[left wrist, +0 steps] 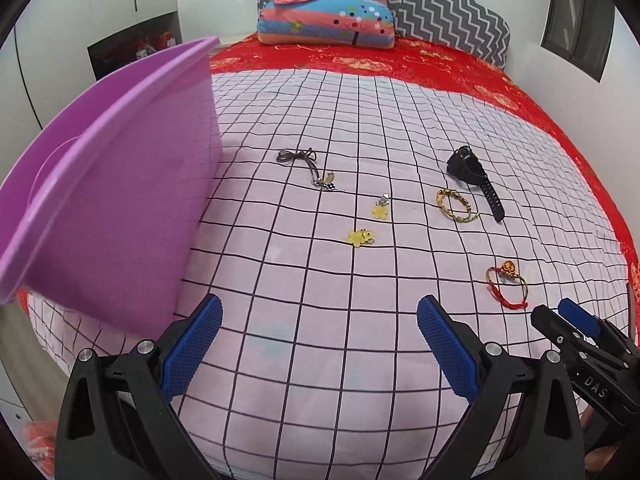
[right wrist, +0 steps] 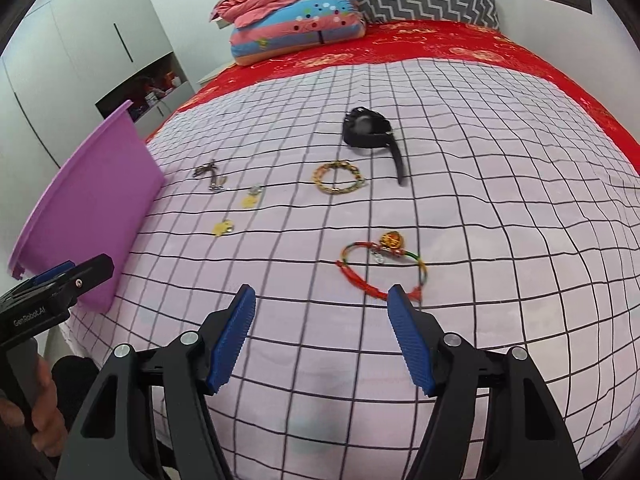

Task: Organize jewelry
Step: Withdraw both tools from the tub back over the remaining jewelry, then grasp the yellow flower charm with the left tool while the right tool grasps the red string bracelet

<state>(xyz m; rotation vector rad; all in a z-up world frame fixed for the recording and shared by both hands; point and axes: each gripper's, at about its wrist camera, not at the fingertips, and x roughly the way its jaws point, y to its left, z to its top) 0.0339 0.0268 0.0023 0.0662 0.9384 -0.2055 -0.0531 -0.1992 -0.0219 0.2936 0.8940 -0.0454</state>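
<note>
Both tools hang spread and empty at the bottom of their views, the right tool (right wrist: 322,300) just short of the red cord bracelet (right wrist: 382,270) lying on the checked bed sheet (right wrist: 500,216). Collecting looks barely begun: watch (right wrist: 370,130), gold bracelet (right wrist: 338,178) and charms lie mid-frame, the purple tub (left wrist: 120,184) at left. Next, I judge, the right tool must straddle the cord and pinch it; the left tool (left wrist: 320,312) grips nothing.
</note>
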